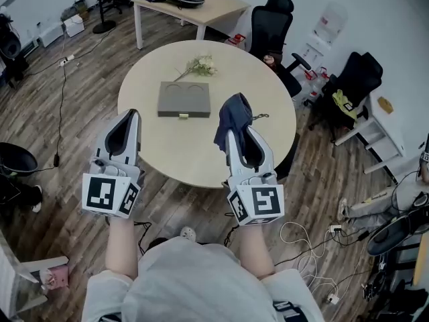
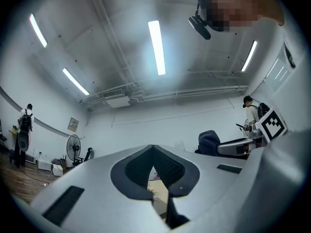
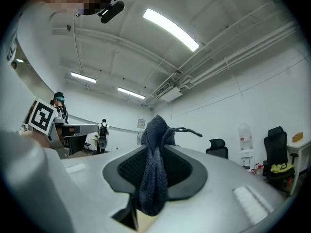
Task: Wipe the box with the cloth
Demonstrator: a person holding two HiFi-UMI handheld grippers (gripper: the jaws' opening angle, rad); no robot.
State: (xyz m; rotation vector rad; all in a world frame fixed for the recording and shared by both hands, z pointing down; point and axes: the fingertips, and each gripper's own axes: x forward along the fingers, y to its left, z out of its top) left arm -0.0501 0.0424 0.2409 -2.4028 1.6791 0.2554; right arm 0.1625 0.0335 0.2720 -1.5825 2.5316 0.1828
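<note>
The flat grey box [image 1: 184, 99] lies on the round beige table [image 1: 167, 154], lid down, with a small brass clasp on its near edge. My right gripper [image 1: 236, 132] hovers over the table's right part, just right of the box, and is shut on the dark blue cloth [image 1: 234, 117]. In the right gripper view the cloth [image 3: 154, 171] bunches up between the pads and sticks out above the tips of the right gripper [image 3: 157, 147]. My left gripper [image 1: 132, 115] is held left of the box near the table's front edge. In its own view the left gripper [image 2: 153, 146] is shut and holds nothing.
A small flower sprig [image 1: 199, 66] lies just behind the box. A black office chair [image 1: 273, 24] stands at the table's far right. A rectangular table [image 1: 190, 7] is further back. Cables [image 1: 305, 247] trail on the wooden floor at the right.
</note>
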